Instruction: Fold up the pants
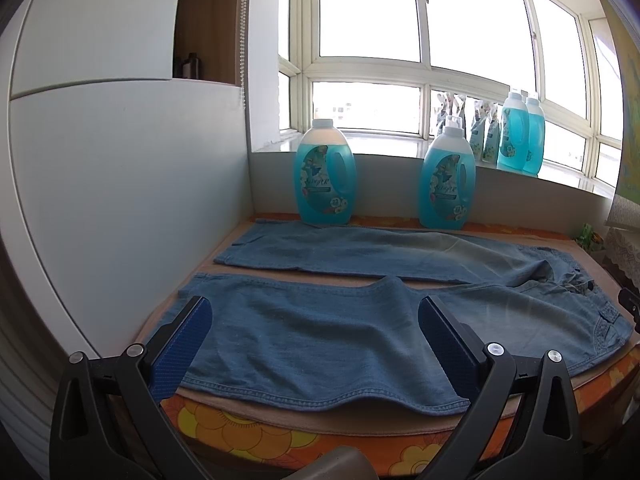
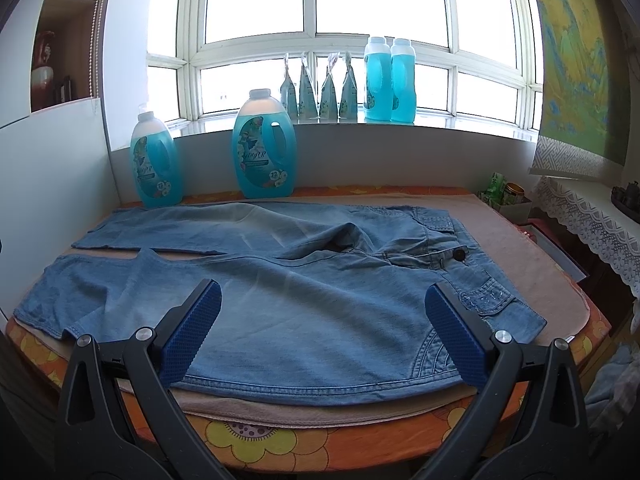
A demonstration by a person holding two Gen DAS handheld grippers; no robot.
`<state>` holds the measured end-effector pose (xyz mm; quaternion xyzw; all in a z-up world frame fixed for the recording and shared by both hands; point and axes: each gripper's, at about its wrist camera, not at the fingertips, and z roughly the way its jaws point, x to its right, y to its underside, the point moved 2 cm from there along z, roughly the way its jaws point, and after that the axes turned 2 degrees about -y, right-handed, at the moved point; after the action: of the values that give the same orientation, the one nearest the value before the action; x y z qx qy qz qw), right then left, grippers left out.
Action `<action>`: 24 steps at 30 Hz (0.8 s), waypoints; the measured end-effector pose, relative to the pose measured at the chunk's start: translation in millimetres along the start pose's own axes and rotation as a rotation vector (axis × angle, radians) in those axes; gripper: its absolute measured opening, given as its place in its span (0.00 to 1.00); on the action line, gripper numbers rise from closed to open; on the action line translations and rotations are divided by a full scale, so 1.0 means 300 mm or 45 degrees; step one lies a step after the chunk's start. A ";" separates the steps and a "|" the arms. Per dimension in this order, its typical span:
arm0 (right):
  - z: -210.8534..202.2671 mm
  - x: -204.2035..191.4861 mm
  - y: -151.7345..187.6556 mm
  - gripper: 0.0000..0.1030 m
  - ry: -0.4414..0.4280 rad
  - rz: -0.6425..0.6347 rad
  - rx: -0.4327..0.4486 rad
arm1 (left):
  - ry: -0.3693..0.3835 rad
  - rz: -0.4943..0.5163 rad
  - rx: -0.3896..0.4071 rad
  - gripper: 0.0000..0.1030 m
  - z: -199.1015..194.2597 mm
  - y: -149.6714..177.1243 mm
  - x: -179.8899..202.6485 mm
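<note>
A pair of blue denim pants (image 1: 320, 340) lies spread flat on a table (image 1: 280, 444) covered with a beige cloth over an orange flowered one. The legs point left, the waist right, with a gap between the legs. My left gripper (image 1: 316, 312) is open above the near leg, near the table's front edge, holding nothing. In the right wrist view the pants (image 2: 320, 312) show with the waistband and button (image 2: 459, 255) at the right. My right gripper (image 2: 324, 300) is open above the near thigh and hip, empty.
Two blue detergent bottles (image 1: 324, 172) (image 1: 448, 178) stand at the table's back edge behind the far leg. More bottles (image 2: 390, 80) and pouches (image 2: 320, 92) stand on the windowsill. A white cabinet (image 1: 120, 180) walls the left side. A lace-covered shelf (image 2: 592, 216) stands right.
</note>
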<state>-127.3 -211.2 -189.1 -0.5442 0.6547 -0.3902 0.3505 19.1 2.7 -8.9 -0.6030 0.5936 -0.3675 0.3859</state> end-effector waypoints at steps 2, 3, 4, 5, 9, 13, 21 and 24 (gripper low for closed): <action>0.001 -0.001 0.000 1.00 0.001 0.001 0.001 | 0.000 0.000 -0.002 1.00 0.002 0.000 0.000; 0.001 -0.001 0.000 1.00 0.001 0.001 0.000 | 0.000 0.001 -0.004 1.00 0.004 0.000 -0.001; 0.001 -0.002 0.001 1.00 0.000 0.000 0.000 | 0.000 0.001 -0.006 1.00 0.006 0.000 0.000; 0.002 -0.002 -0.001 1.00 0.002 0.000 0.000 | 0.001 0.001 -0.008 1.00 0.008 0.000 0.001; 0.005 -0.005 0.001 1.00 0.002 -0.001 -0.002 | 0.003 0.003 -0.012 1.00 0.014 0.000 0.001; 0.006 -0.005 0.000 1.00 0.002 -0.001 -0.002 | 0.003 0.003 -0.015 1.00 0.019 0.001 -0.002; 0.050 -0.043 0.032 1.00 -0.007 -0.005 -0.017 | 0.011 -0.007 -0.044 1.00 0.051 0.011 -0.015; 0.065 -0.054 0.025 1.00 -0.041 -0.004 -0.016 | 0.020 -0.014 -0.060 1.00 0.073 0.017 -0.035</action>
<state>-110.7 -196.9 -203.9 -0.5537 0.6506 -0.3778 0.3570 36.4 14.0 -22.8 -0.6123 0.6018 -0.3601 0.3651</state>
